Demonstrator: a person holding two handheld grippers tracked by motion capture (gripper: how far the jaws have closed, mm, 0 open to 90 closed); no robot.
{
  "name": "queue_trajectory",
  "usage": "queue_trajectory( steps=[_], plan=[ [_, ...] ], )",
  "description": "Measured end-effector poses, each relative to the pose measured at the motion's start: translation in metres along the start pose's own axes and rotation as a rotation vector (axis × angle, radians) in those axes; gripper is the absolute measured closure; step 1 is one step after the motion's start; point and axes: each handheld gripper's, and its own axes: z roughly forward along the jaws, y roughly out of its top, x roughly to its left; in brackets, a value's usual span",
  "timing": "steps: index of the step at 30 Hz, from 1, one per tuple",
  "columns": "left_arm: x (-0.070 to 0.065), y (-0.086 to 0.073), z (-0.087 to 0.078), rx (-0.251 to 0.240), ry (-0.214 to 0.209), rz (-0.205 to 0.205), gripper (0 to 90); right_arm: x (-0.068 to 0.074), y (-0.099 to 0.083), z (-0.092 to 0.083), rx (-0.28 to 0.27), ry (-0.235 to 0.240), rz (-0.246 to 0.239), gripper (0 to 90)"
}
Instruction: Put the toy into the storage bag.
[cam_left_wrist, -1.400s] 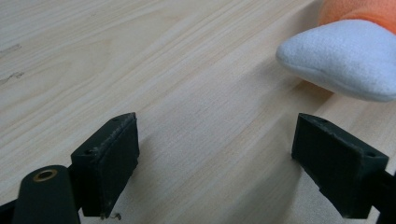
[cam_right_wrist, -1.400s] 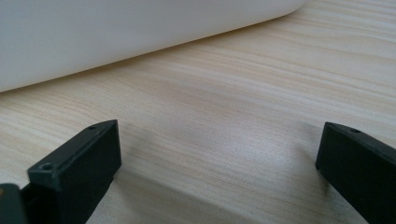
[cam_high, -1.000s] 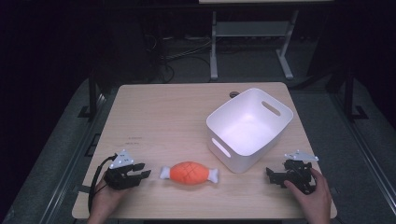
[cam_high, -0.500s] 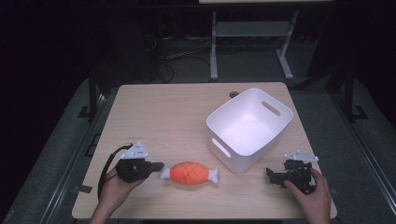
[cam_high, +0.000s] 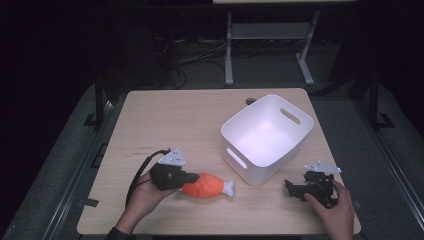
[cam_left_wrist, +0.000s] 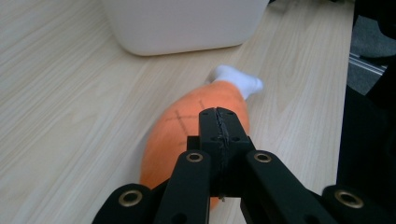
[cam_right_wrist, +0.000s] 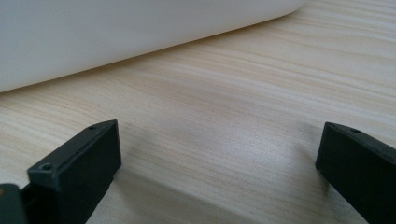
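Drumstick toy (cam_high: 206, 185) lies just beside the white bin (cam_high: 267, 137); left gripper (cam_high: 189, 176) pressed together over it, right gripper (cam_high: 294, 188) spread wide.

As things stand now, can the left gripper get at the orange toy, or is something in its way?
Probably yes. The left gripper is already over the fat end of the orange toy, with only bare table around it. But its jaws are shut above the toy, so they must open first.
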Motion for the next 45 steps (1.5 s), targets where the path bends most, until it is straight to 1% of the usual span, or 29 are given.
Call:
queue_trajectory(
  steps=[4,7,13,15,16,17,20,21,23,24,25,26,27,28,29,30,32,34,35,38,39,40,42,45],
  plan=[
    [-0.004,0.008,0.015,0.011,-0.035,0.016,89.7,0.000,0.000,0.000,0.000,0.000,-0.001,0.0],
    [-0.008,0.016,0.028,0.022,-0.066,0.037,89.7,0.000,0.000,0.000,0.000,0.000,0.000,0.0],
    [-0.017,0.031,0.049,0.048,-0.104,0.081,89.7,0.000,0.000,0.000,-0.001,0.000,-0.001,0.0],
    [-0.018,0.033,0.052,0.053,-0.107,0.088,89.7,0.000,0.000,0.000,-0.001,0.000,-0.002,0.0],
    [-0.019,0.036,0.057,0.059,-0.113,0.090,89.7,0.000,0.000,0.000,-0.001,0.000,-0.001,0.0],
    [-0.020,0.038,0.062,0.069,-0.119,0.101,89.7,0.000,0.000,0.000,0.000,0.000,-0.001,0.0],
    [-0.021,0.042,0.070,0.088,-0.125,0.116,89.7,0.000,0.000,0.000,-0.001,0.000,-0.001,0.0],
    [-0.021,0.042,0.070,0.088,-0.125,0.116,89.7,0.000,0.000,0.000,-0.001,0.000,-0.001,0.0],
    [-0.020,0.045,0.076,0.099,-0.138,0.114,89.7,0.000,0.000,0.000,-0.001,0.000,-0.002,0.0],
    [-0.020,0.045,0.081,0.121,-0.144,0.113,89.7,0.000,0.000,0.000,-0.001,0.000,-0.001,0.0],
    [-0.020,0.045,0.081,0.121,-0.144,0.113,89.7,0.000,0.000,0.000,-0.001,0.000,-0.001,0.0],
    [-0.020,0.045,0.085,0.138,-0.148,0.116,89.7,0.000,0.000,0.000,-0.001,0.001,-0.001,0.0],
    [-0.021,0.045,0.088,0.151,-0.147,0.115,89.7,0.000,0.000,0.000,-0.001,0.000,-0.002,0.0],
    [-0.021,0.045,0.090,0.167,-0.144,0.122,89.7,0.000,0.000,0.000,-0.001,0.000,-0.001,0.0],
    [-0.021,0.045,0.093,0.185,-0.133,0.127,89.7,0.000,0.000,0.000,0.000,0.000,-0.001,0.0],
    [-0.021,0.045,0.093,0.185,-0.133,0.127,89.7,0.000,0.000,0.000,0.000,0.000,-0.001,0.0],
    [-0.020,0.046,0.097,0.211,-0.122,0.129,89.7,0.000,0.000,0.000,0.000,0.000,-0.001,0.0],
    [-0.020,0.048,0.099,0.226,-0.110,0.139,89.7,0.000,0.000,0.000,-0.001,0.000,-0.001,0.0],
    [-0.020,0.048,0.099,0.226,-0.110,0.139,89.7,0.000,0.000,0.000,-0.001,0.000,-0.001,0.0],
    [-0.017,0.052,0.100,0.249,-0.084,0.153,89.7,0.000,0.000,0.000,0.000,0.000,-0.001,0.0],
    [-0.017,0.052,0.100,0.249,-0.084,0.153,89.7,0.000,0.000,0.000,-0.001,0.000,-0.001,0.0],
    [-0.016,0.052,0.101,0.247,-0.081,0.141,89.7,0.000,0.000,0.000,0.000,0.000,-0.001,0.0],
    [-0.014,0.052,0.101,0.253,-0.078,0.144,89.7,0.000,0.000,0.000,0.000,0.000,-0.001,0.0],
    [-0.012,0.052,0.101,0.250,-0.072,0.133,89.7,0.000,0.000,0.000,0.000,0.000,-0.002,0.0]
  ],
)
